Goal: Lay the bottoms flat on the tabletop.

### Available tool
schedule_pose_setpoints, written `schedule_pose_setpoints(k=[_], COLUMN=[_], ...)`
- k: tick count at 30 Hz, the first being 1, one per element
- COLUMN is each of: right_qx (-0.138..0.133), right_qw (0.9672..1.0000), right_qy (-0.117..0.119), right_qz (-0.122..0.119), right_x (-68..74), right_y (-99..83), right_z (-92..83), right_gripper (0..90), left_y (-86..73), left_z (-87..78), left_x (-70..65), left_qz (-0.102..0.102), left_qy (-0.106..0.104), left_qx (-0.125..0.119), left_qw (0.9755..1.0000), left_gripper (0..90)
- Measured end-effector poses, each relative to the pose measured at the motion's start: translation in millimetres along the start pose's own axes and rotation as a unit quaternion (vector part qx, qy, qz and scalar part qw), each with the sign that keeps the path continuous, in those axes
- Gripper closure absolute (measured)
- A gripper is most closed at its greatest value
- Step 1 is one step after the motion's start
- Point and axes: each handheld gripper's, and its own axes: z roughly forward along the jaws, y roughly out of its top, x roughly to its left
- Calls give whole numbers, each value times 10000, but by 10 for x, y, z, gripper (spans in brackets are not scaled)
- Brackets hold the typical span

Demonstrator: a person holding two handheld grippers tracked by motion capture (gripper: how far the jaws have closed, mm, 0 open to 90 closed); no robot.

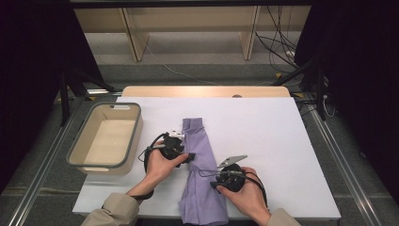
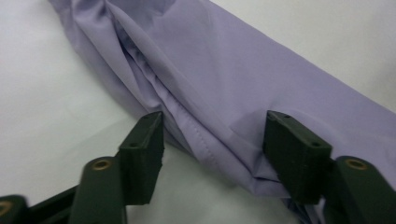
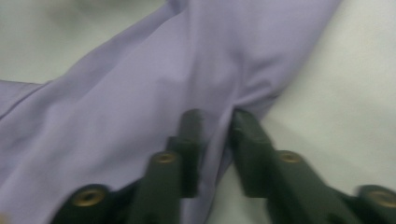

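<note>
A lilac cloth (image 1: 201,174) lies lengthwise down the middle of the white surface (image 1: 263,136), bunched into a long folded strip that runs from mid-table to the near edge, where it widens.

Left gripper (image 1: 187,157) sits at the cloth's left edge, about halfway along. In the left gripper view its fingers (image 2: 142,156) stand well apart, straddling the folded, stitched edge of the cloth (image 2: 219,93); one finger rests on the bare surface beside it, the other against the fabric. No pinch is made.

Right gripper (image 1: 215,181) sits at the cloth's right edge, nearer the person. In the right gripper view its fingers (image 3: 191,140) are drawn close together with a ridge of cloth (image 3: 154,93) gathered and pinched between them; the fabric puckers at that spot.

A beige bin (image 1: 106,137) with a grey rim stands on the left side of the surface, apart from the cloth.
</note>
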Motion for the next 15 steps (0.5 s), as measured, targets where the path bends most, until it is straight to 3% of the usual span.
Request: schedule_pose_setpoints(k=[4,10,15], right_qx=[38,14,75], right_qw=[10000,9999,9998], right_qy=[44,122,183], right_qz=[-5,72,48], right_x=[21,23,73], right_y=[-21,-34,-55], right_z=[0,-35,-94], right_gripper=[899,900,900], left_y=[28,45,48], left_z=[22,59,72], left_x=[-13,-79,-128], left_qz=[77,337,478], left_qy=[-14,-3,-94], left_qx=[-8,-15,-8], left_qw=[10000,9994,9988], left_gripper=[514,673,725])
